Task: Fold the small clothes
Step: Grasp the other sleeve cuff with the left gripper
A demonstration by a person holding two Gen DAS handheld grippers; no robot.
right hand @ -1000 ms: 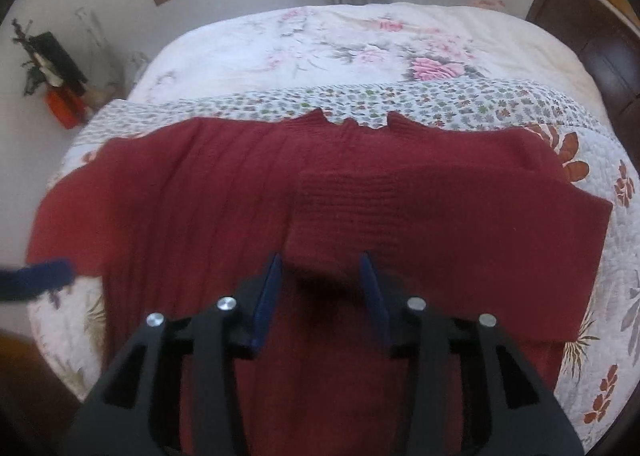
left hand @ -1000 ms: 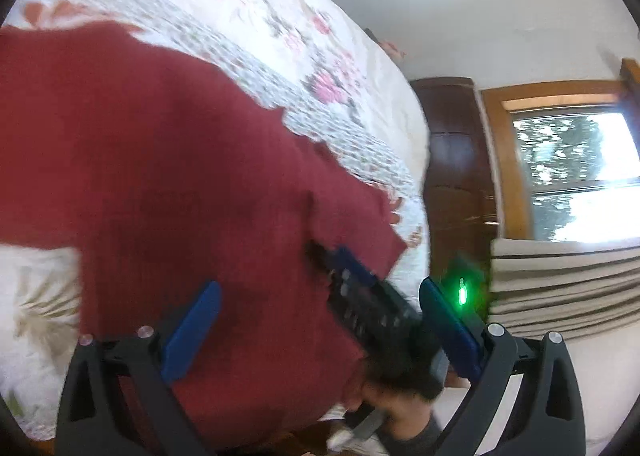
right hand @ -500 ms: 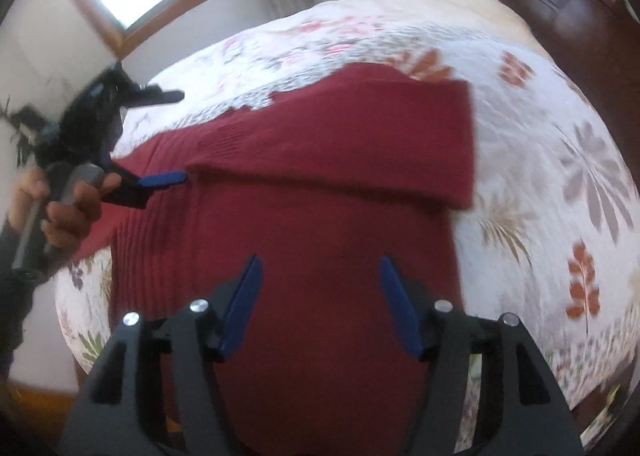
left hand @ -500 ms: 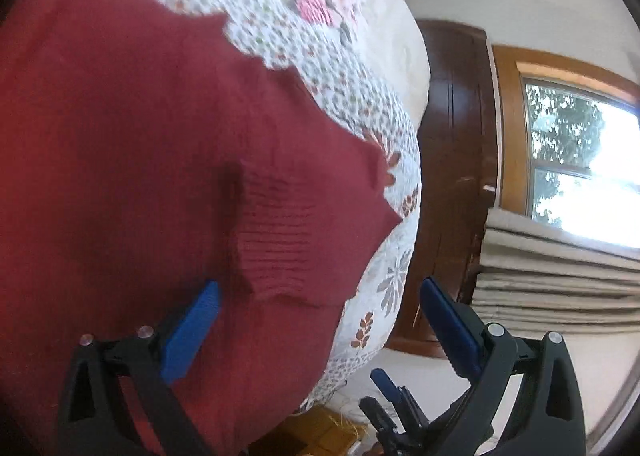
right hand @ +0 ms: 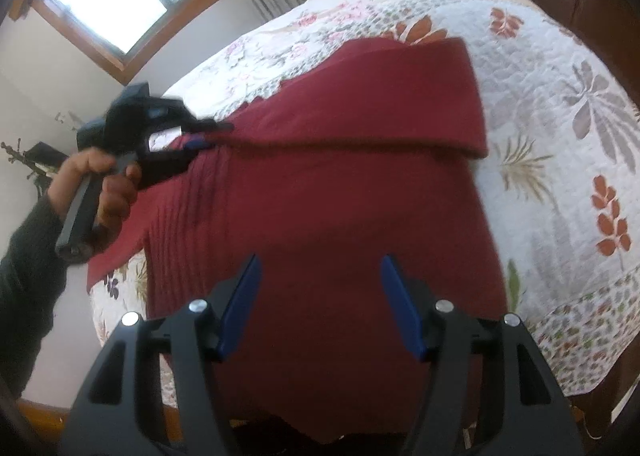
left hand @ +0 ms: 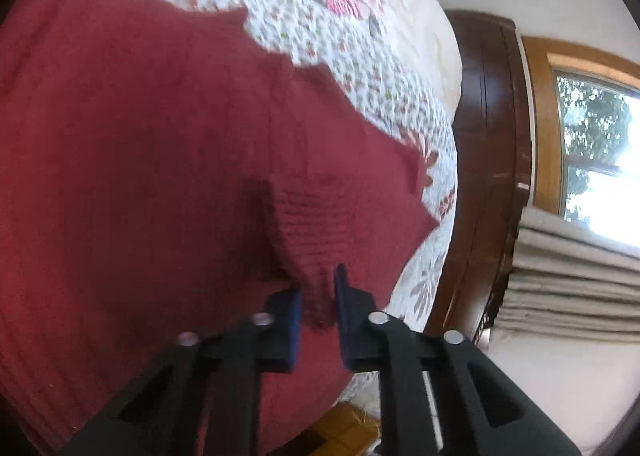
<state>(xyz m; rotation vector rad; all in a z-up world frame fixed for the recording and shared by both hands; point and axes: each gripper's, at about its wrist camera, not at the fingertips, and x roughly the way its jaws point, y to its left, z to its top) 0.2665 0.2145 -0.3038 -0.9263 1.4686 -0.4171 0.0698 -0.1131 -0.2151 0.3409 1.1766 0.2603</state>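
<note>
left wrist view shows the left gripper [left hand: 318, 298] pinching the ribbed cuff [left hand: 320, 224] of the red sweater [left hand: 140, 136], which lies spread on the quilted bed [right hand: 560, 136]. the right gripper [right hand: 320, 304] hangs open above the sweater's near part. the bite looks shallow, so the cuff could slip out if pulled hard. half a second ago the left jaws were wide apart; now they clamp the knit.
</note>
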